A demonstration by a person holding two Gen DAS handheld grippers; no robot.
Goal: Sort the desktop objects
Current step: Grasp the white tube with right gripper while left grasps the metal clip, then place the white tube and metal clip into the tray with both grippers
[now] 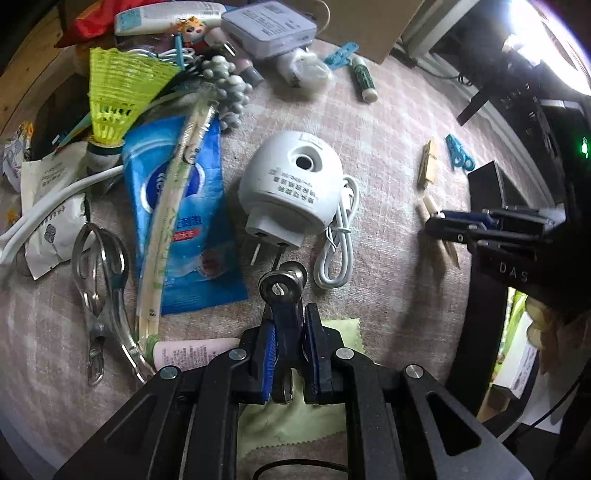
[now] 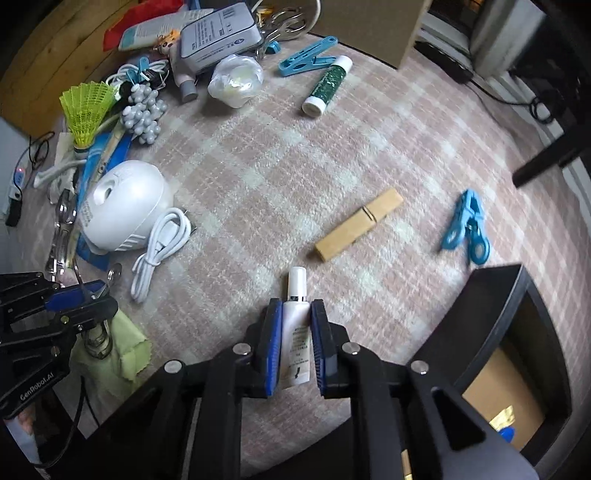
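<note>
Home desk: pink plaid cloth [image 2: 332, 155], clothes pegs [image 2: 360, 224], shuttlecock [image 1: 118, 92], plug-in device [image 1: 291, 184], toiletries.

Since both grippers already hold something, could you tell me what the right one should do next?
Probably carry the white tube right, over the black box, then release. The right gripper is shut on the tube, and the box stands open just beside it.

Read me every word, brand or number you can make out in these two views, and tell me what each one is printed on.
"DAS": black body of the right gripper, left wrist view.
"GenRobot.AI": black body of the left gripper, right wrist view.
Chinese print on the white plug-in device, blue sachet, white tube and grey box: too small or blurred to read.
</note>
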